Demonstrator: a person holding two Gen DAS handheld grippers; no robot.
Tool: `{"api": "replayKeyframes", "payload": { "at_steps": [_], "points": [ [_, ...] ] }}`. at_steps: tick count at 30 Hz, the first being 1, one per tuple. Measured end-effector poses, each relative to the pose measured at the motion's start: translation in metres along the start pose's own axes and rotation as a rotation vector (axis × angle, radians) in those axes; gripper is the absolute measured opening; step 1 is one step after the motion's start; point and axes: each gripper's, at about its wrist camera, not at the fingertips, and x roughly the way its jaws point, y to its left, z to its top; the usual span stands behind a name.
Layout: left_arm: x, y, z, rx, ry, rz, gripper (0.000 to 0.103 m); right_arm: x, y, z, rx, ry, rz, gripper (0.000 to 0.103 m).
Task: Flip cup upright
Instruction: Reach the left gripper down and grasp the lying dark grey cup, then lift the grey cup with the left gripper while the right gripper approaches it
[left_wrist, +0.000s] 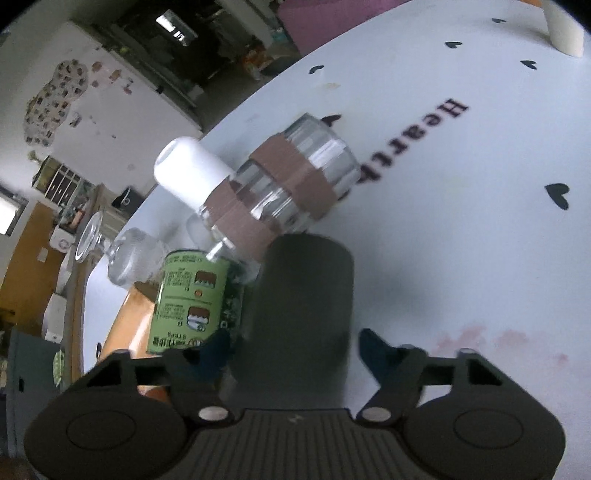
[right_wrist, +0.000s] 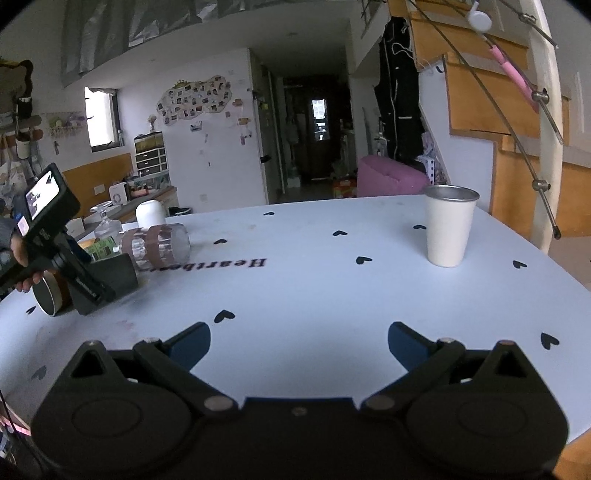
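A dark grey cup (left_wrist: 303, 306) lies on its side between the fingers of my left gripper (left_wrist: 295, 350); the jaws stand wide on either side of it and contact is unclear. In the right wrist view the cup (right_wrist: 118, 275) lies at the table's left with the left gripper (right_wrist: 90, 286) around it. My right gripper (right_wrist: 299, 347) is open and empty above the near middle of the table. A clear glass with brown tape bands (left_wrist: 291, 181) lies on its side just beyond the dark cup; it also shows in the right wrist view (right_wrist: 157, 245).
The white tablecloth (right_wrist: 314, 280) has black hearts. A cream metal cup (right_wrist: 448, 225) stands upright at the far right. A green can (left_wrist: 188, 299), a white cup (left_wrist: 188, 170) and an upturned wine glass (left_wrist: 110, 251) crowd behind the dark cup. A round tin (right_wrist: 50, 295) lies at the left edge.
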Motion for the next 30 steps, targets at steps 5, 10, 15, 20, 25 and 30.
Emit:
{"api": "replayKeyframes", "payload": {
  "at_steps": [5, 10, 15, 20, 25, 30],
  "points": [
    [-0.017, -0.008, -0.008, -0.023, -0.061, -0.087, 0.071, 0.001, -0.001, 0.001, 0.005, 0.003, 0.000, 0.103],
    [-0.041, -0.037, -0.017, 0.021, -0.130, -0.150, 0.071, 0.001, 0.000, 0.002, 0.005, 0.000, 0.004, 0.103],
    [-0.072, -0.079, -0.023, 0.118, -0.211, -0.226, 0.071, 0.000, -0.001, 0.003, 0.008, -0.003, -0.004, 0.103],
    [-0.102, -0.126, -0.030, 0.258, -0.302, -0.298, 0.071, -0.001, -0.002, 0.004, 0.012, -0.005, -0.015, 0.103],
    [-0.122, -0.160, -0.038, 0.375, -0.375, -0.332, 0.072, 0.005, -0.005, 0.010, 0.031, 0.011, -0.001, 0.103],
    [-0.122, -0.171, -0.044, 0.382, -0.419, -0.290, 0.089, 0.032, -0.006, 0.025, 0.077, 0.083, 0.068, 0.103]
  ]
}}
